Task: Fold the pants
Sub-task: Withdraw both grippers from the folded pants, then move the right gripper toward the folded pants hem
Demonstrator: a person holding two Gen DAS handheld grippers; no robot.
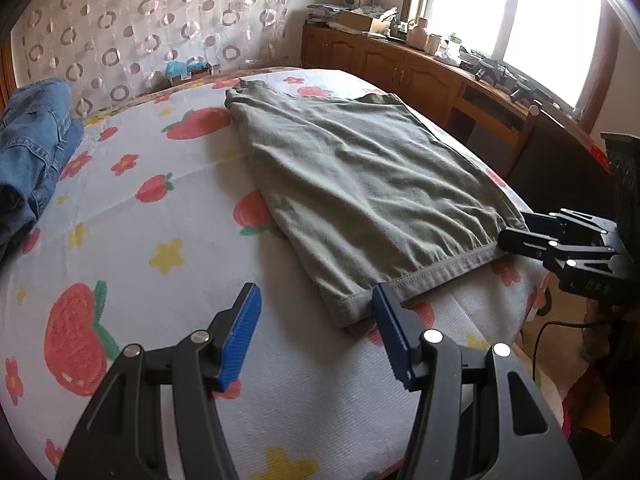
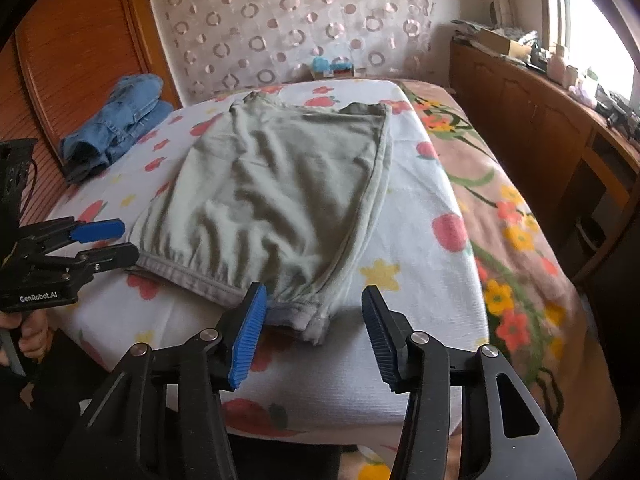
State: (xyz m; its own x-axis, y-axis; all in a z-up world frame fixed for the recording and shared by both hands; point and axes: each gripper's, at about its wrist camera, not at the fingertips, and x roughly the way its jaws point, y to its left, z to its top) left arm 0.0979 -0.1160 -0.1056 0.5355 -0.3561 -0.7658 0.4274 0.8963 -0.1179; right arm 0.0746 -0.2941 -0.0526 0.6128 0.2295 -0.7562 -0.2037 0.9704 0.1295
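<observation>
Pants (image 2: 276, 196) flat on bed — both grippers' jaws open; right view shows hand (image 2: 34, 338).

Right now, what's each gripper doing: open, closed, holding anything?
Left gripper: open, holding nothing, at the near-left corner of the green pants.
Right gripper: open, holding nothing, at the near-right corner.

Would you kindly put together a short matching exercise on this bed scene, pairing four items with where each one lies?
Things:
1. green pants
2. blue jeans
3. left gripper
4. right gripper

Places:
A. bunched at the bed's far left corner
B. open at the near right corner of the hem
C. spread flat mid-bed on the strawberry sheet
D. open at the near left corner of the hem

Pairs: 1-C, 2-A, 3-D, 4-B
</observation>
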